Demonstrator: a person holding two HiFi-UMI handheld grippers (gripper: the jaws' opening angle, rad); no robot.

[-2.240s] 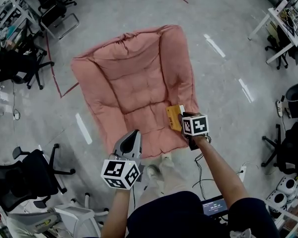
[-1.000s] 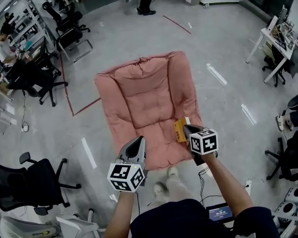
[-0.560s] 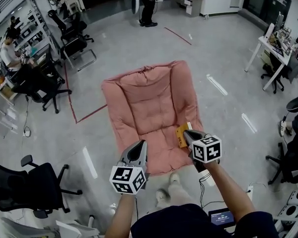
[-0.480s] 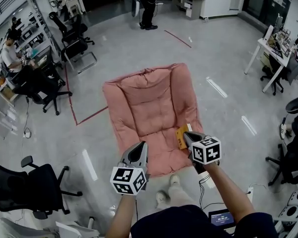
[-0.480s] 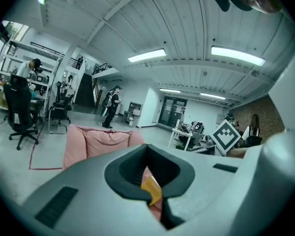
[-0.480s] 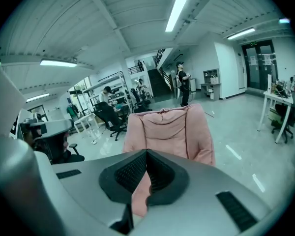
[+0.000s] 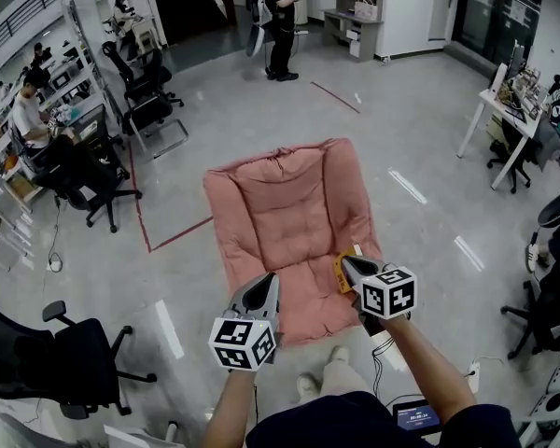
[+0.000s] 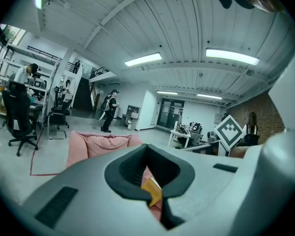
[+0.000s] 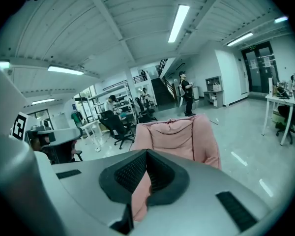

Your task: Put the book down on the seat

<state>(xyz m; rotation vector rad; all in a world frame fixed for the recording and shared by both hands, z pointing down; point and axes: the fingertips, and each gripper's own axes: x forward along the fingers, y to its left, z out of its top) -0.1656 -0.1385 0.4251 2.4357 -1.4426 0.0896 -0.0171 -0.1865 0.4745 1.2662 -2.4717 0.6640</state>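
Head view is showing a large pink cushioned seat point(image 7: 285, 203) lying spread open on the grey floor point(image 7: 429, 213). The book point(image 7: 342, 273), small and yellow-orange, is lying on the seat's front right corner, close to the right edge. The right tool point(image 7: 348, 263) is hovering just beside the book, with its tip over that same corner. Whether it is touching the cover I cannot tell from above. Its jaws are sitting pressed together with nothing between them, and the right gripper view is showing only pink cushion through the thin slit between the dark pads. The left tool point(image 7: 268, 281) is hanging over the seat's front edge, to the left of the book and apart from it. Its jaws are likewise sitting closed on nothing. The left gripper view is looking along them, and the book is showing there only as a yellow patch beyond the slit, against the pink cushion. Both tools are pointing toward the seat's far edge, and each is carrying its cube of square markers nearer the person. A red tape line point(image 7: 182, 234) is running across the floor off the seat's left edge. A black office chair point(image 7: 28, 353) is standing on the floor well off the seat's front left corner. A person point(image 7: 278, 12) is standing well beyond the far edge.
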